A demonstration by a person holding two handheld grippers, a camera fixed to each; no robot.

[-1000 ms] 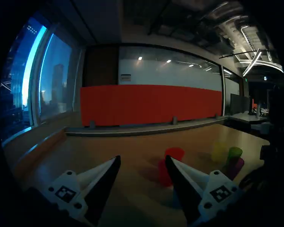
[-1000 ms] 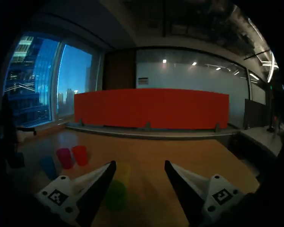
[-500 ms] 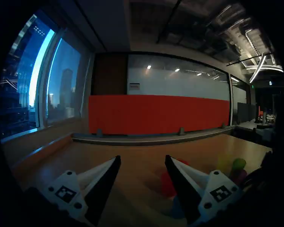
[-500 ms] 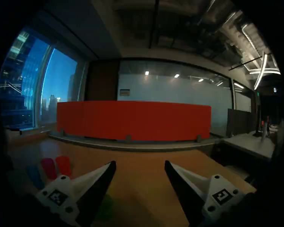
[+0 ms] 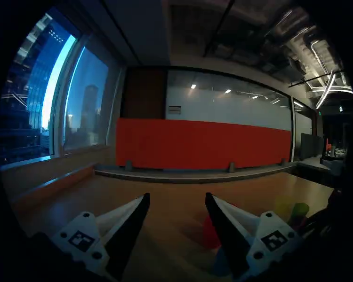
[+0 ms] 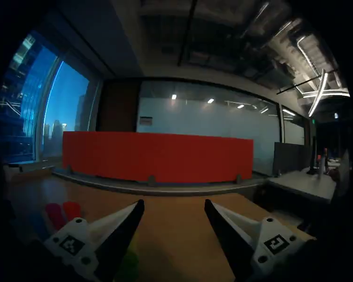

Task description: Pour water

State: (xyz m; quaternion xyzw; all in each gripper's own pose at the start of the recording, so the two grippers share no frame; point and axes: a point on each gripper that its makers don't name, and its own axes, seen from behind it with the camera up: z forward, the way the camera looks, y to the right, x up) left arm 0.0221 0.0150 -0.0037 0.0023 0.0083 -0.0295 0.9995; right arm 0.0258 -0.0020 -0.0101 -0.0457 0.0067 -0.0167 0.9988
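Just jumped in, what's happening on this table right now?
Nothing is being poured yet. The left gripper and the right gripper are both open and empty, held over the wooden table. A red cup, a green cup and a pink cup stand on it, untouched.

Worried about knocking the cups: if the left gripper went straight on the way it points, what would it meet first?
Probably nothing near: the left gripper, open, aims over the wooden table at the far red partition. The red cup sits lower, to the right.
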